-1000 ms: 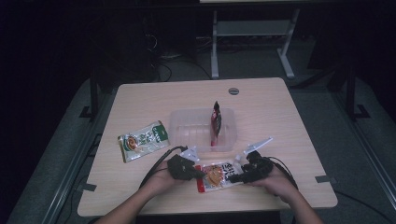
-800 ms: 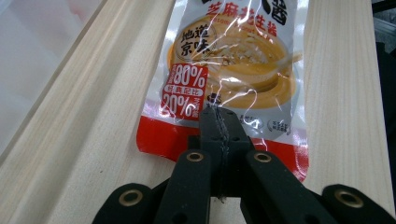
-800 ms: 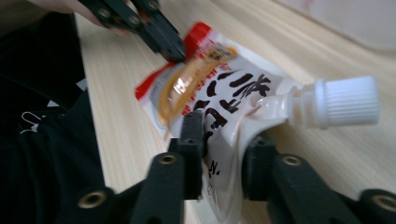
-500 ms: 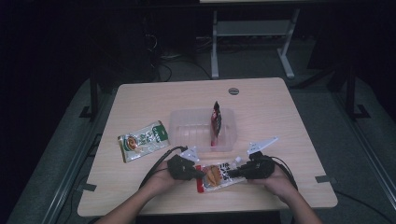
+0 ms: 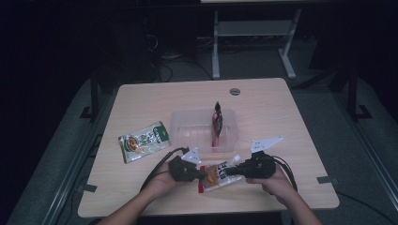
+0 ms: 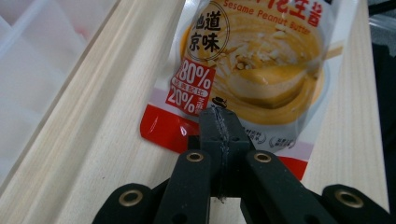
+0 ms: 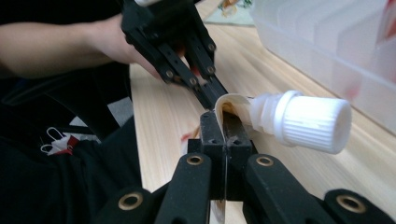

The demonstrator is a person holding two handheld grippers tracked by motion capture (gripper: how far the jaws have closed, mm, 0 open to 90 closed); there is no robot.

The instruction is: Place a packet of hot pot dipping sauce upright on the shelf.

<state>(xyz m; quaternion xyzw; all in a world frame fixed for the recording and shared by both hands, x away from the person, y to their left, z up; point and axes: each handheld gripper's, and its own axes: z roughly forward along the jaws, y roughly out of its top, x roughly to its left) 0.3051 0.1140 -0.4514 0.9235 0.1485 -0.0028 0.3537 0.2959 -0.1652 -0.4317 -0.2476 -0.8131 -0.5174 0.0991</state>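
Pinching a red-and-white peanut-butter spout pouch (image 5: 217, 176) between both grippers' fingers, left gripper (image 6: 219, 122) and right gripper (image 7: 224, 125); keep both grips firm, low over the tabletop (image 5: 281, 112).

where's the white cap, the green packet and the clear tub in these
white cap (image 7: 314, 122), right gripper view, on its ribbed side
green packet (image 5: 144, 141), high view, on the middle of its printed face
clear tub (image 5: 187, 129), high view, on the bare floor of its left part
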